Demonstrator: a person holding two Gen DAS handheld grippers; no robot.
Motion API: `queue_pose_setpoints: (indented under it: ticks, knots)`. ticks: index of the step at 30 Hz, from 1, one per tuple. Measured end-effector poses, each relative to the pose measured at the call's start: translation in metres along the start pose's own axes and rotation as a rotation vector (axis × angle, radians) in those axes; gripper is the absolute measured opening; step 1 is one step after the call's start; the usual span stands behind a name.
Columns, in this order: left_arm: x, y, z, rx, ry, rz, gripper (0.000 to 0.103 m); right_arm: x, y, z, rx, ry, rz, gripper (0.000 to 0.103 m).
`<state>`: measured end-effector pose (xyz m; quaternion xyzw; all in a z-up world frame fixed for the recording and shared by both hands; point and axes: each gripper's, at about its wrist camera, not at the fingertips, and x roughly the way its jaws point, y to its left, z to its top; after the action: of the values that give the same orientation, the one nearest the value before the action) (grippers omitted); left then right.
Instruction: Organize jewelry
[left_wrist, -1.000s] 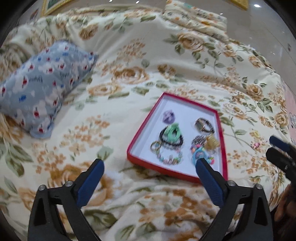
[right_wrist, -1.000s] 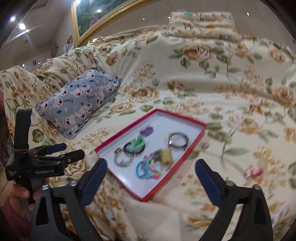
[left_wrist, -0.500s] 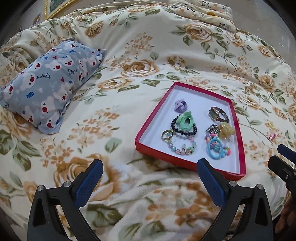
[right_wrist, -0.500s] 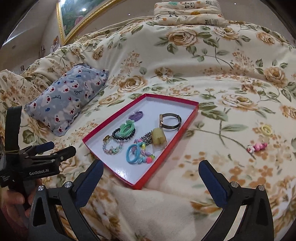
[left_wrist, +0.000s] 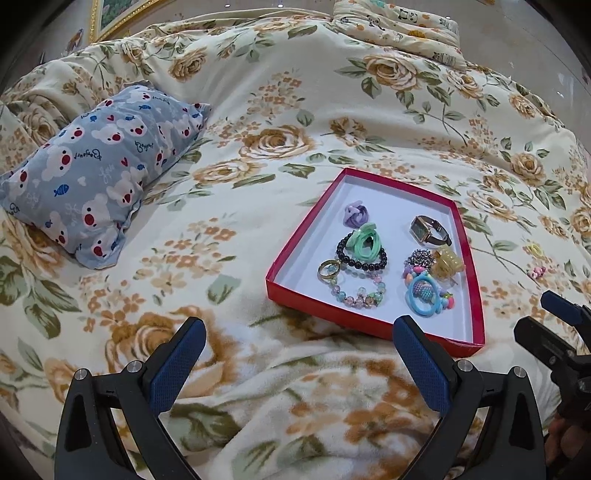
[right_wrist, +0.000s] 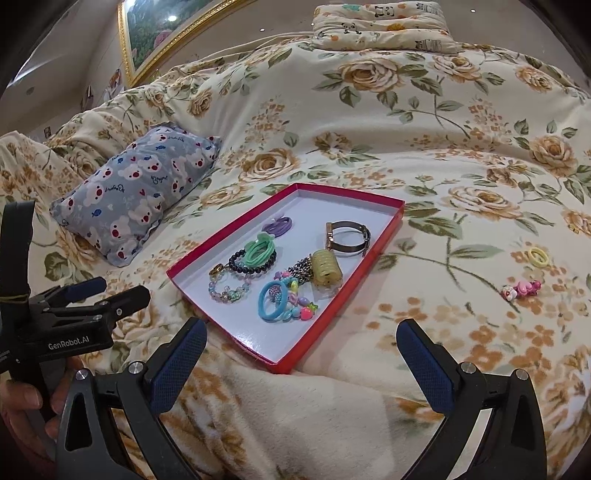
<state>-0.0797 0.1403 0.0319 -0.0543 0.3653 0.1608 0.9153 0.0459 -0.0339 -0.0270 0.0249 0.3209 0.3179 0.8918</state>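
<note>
A: So, where is the jewelry sitting?

B: Most of it is lying in the red tray (left_wrist: 476, 295), which is resting on the floral bedspread (left_wrist: 280, 110) just beyond both grippers. The left hand-held gripper (left_wrist: 297, 354) is hovering with its fingers spread wide, holding nothing; the right hand-held gripper (right_wrist: 301, 356) is doing the same, open and empty.

A: Is there room around the tray?

B: Open bedspread is stretching far behind it and to its right. A blue bear-print pillow (left_wrist: 92, 184) is lying well apart on the left. The tray's near edge is sitting against a rumpled fold of blanket (right_wrist: 295, 413).

A: What is the tray holding?

B: A purple hair tie (left_wrist: 355, 214) is sitting farthest in, then a green hair tie (left_wrist: 365, 242) overlapping a black bead bracelet (left_wrist: 360, 258). A gold ring (left_wrist: 328, 269) is touching a pastel bead bracelet (left_wrist: 360, 295). On the right side, a watch (left_wrist: 428, 230), a yellow hair claw (left_wrist: 448, 264) and a blue ring-shaped hair tie (left_wrist: 423, 299) are crowding together.

A: Is anything lying outside?

B: A yellow hair tie (right_wrist: 538, 256) and a small pink trinket (right_wrist: 521, 288) are lying on the bedspread, well right of the tray.
</note>
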Motion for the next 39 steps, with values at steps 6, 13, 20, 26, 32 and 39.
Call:
queue_pose_setpoints:
  ticks: [6, 13, 20, 26, 32, 39]
  knots:
    - [-0.002, -0.001, -0.003, 0.01, -0.007, 0.005, 0.102, 0.003, 0.002, -0.001, -0.004, 0.009, 0.005, 0.103]
    - [-0.004, -0.003, -0.003, 0.018, -0.013, 0.014, 0.102, 0.003, 0.003, -0.001, -0.004, 0.009, 0.006, 0.103]
    - [-0.005, -0.005, -0.004, 0.029, -0.015, 0.008, 0.102, 0.001, 0.003, -0.001, 0.003, -0.002, 0.013, 0.103]
    - [-0.005, -0.002, -0.003, 0.024, -0.013, 0.004, 0.102, -0.002, 0.005, 0.001, 0.002, -0.007, 0.01, 0.103]
    - [-0.008, -0.004, -0.003, 0.036, -0.018, 0.003, 0.102, -0.005, 0.006, 0.002, -0.004, -0.014, 0.009, 0.103]
    - [-0.012, -0.003, -0.003, 0.036, -0.033, 0.004, 0.102, -0.01, 0.007, 0.004, -0.009, -0.035, 0.007, 0.103]
